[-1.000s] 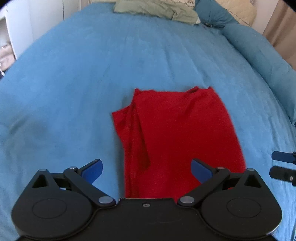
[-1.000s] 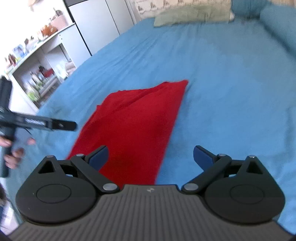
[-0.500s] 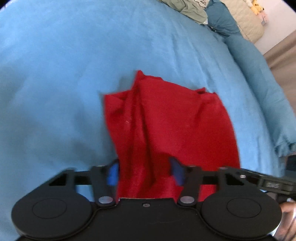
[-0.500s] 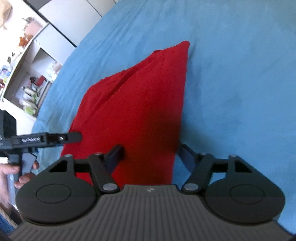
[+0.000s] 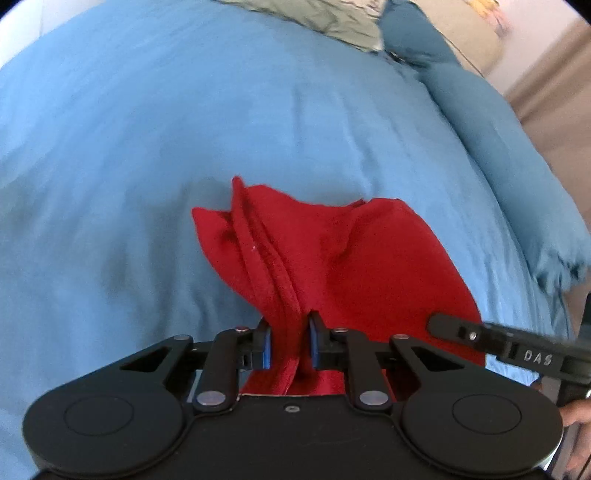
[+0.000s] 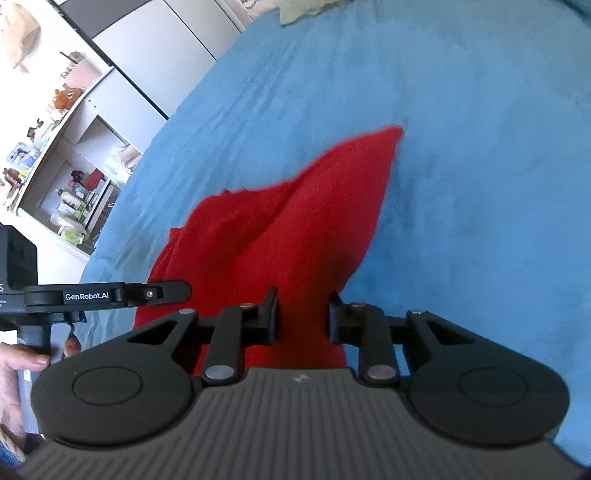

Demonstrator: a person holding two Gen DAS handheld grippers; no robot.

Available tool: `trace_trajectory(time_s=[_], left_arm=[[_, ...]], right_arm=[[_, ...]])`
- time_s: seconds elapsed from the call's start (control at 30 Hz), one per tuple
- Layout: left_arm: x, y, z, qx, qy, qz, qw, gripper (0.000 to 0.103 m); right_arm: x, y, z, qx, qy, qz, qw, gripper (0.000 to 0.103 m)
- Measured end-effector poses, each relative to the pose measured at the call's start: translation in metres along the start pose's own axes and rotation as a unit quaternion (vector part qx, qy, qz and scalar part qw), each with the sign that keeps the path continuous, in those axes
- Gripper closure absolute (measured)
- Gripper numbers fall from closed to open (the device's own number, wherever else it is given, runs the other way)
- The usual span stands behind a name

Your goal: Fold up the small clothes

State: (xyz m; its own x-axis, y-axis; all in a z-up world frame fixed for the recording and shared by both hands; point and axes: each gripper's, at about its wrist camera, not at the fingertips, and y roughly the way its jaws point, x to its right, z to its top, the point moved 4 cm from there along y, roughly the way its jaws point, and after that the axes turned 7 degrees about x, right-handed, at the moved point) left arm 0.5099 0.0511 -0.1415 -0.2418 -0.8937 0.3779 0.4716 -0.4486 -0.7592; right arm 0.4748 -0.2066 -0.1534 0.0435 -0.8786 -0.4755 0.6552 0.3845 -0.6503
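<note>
A home bedroom: a wide bed with a blue cover (image 5: 258,122) stretches ahead of the claws, with pillows (image 5: 417,37) at its far end. Off to the left stand open shelves (image 6: 70,173) crowded with household bits, beside pale cupboard doors (image 6: 147,48).

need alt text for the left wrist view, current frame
The left gripper is closed on a bunched near edge of a red garment, which lies rumpled on a blue bedspread. The right gripper reaches in from the right edge over the garment's near right corner, and pillows sit at the far end.
</note>
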Motion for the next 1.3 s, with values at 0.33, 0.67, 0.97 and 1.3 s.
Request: trace_trajectory(time_s=[0.33, 0.67, 0.97, 1.3], left_arm=[[0.109, -0.036, -0.089, 0.023, 0.080, -0.008, 0.9965, 0.083], [0.125, -0.016, -0.161, 0.043, 0.093, 0.053, 0.9933, 0.044], [0.103, -0.031, -0.172, 0.084, 0.075, 0.081, 0.9903, 0.023], [0.138, -0.130, -0.155, 0.155, 0.092, 0.094, 0.9792, 0.023]], right_arm=[[0.025, -0.124, -0.046, 0.028, -0.039, -0.025, 0.999, 0.063], [0.083, -0.143, -0.127, 0.033, -0.018, -0.066, 0.997, 0.043], [0.113, -0.157, -0.143, 0.066, -0.003, -0.090, 0.994, 0.005], [0.073, -0.232, -0.125, 0.106, -0.057, -0.101, 0.988, 0.005]])
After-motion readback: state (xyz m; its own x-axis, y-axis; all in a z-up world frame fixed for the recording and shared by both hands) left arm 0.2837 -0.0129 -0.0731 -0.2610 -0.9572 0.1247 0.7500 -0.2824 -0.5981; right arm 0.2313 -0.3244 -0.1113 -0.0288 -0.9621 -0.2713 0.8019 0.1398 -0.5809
